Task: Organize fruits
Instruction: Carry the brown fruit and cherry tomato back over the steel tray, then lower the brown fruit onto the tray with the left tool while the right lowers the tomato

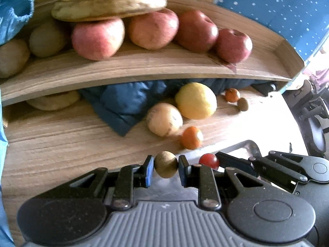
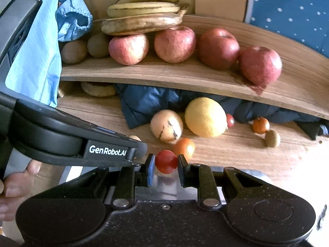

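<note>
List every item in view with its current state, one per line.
Left claw: shut on small brown fruit.
Right claw: shut on cherry tomato.
Four red apples: in a row on the shelf.
Bananas: resting atop the apples.
Lemon: loose on the desk.
Blue jacket: crumpled under the shelf.

Red apples [image 2: 172, 44] and brown-flecked yellow bananas [image 2: 144, 14] top the wood-grain shelf [image 2: 185, 76], beside white-dotted blue fabric [image 2: 292, 10] and a navy cloth [image 2: 148, 103].
</note>
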